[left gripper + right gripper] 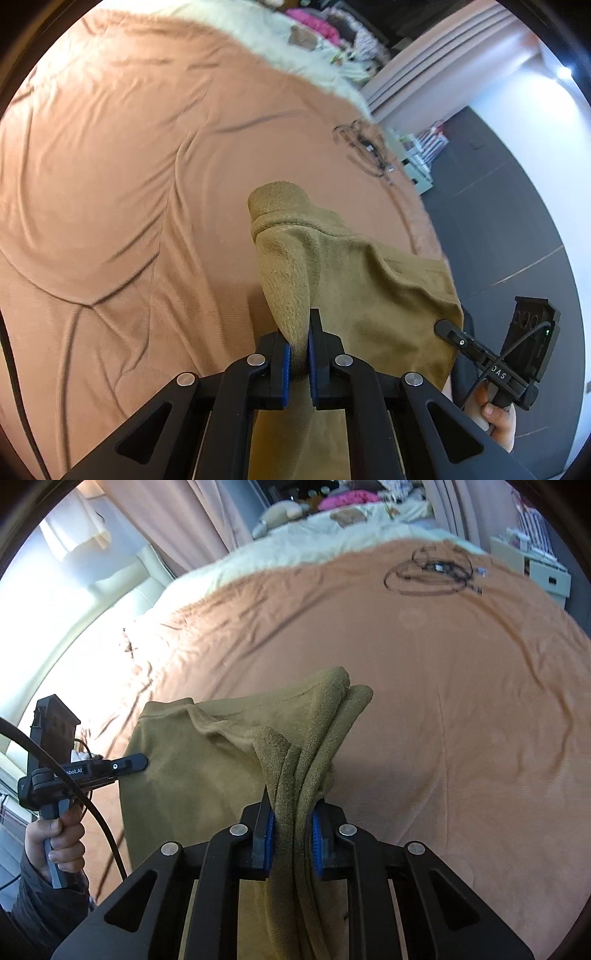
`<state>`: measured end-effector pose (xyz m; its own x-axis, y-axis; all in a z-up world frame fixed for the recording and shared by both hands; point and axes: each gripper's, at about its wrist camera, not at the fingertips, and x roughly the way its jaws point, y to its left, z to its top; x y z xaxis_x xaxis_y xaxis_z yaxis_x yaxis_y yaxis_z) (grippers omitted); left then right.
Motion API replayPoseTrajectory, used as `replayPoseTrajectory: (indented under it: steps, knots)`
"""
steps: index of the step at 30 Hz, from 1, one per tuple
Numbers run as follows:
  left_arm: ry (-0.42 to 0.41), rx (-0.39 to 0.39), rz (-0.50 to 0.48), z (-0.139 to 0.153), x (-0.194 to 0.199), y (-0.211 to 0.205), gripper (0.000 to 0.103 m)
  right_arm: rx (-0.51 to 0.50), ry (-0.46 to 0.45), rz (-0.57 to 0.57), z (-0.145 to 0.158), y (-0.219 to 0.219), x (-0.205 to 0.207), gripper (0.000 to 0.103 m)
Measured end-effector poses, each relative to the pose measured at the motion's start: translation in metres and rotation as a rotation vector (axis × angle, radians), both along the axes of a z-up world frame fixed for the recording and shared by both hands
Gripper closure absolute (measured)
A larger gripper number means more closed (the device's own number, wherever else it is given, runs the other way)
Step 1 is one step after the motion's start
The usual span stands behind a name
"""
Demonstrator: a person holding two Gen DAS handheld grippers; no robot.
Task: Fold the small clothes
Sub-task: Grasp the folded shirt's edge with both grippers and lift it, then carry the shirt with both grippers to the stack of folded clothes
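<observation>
Olive-tan knit garment [343, 280], small and soft, hung lifted above the orange bedspread [122, 177], pinched at two spots along one edge and stretched between them. Bunched into thick ridges where gripped; draped in a slack sheet between the two holds. Left gripper [299, 354] clamped tight on a narrow fold of the fabric, blue pads pressed against it on both sides. Right gripper [293, 829] likewise closed on a thicker gather of several layers, pads pushed slightly apart by the bulk. No neat crease or squared shape visible anywhere on the cloth.

Judged as an early stage: picked up and spread, not yet folded. Left to do, most likely: laying flat on the bedspread, smoothing, then folding over. Lower part of the garment hidden under the gripper bodies, so full shape not told.

Farther off: coiled black cable [436, 572] near the bedspread's far edge, well apart from the cloth; white quilt [295, 542] beyond.
</observation>
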<state>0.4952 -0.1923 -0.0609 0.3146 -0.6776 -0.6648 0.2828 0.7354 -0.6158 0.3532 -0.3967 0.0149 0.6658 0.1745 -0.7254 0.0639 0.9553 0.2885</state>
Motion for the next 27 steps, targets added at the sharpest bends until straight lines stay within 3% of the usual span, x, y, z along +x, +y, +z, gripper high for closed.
replayPoseTrajectory:
  steps: [12, 20, 27]
  knots:
    - [-0.17, -0.035, 0.02, 0.093, -0.065, 0.042, 0.096, -0.046, -0.193, 0.043, 0.079, 0.069, -0.109, 0.091]
    - [-0.268, -0.066, 0.079, 0.144, -0.099, 0.105, 0.096, -0.065, -0.302, 0.101, 0.105, 0.119, -0.164, 0.091]
    - [-0.316, -0.066, 0.151, 0.169, -0.132, 0.17, 0.097, -0.081, -0.357, 0.195, 0.112, 0.163, -0.188, 0.091]
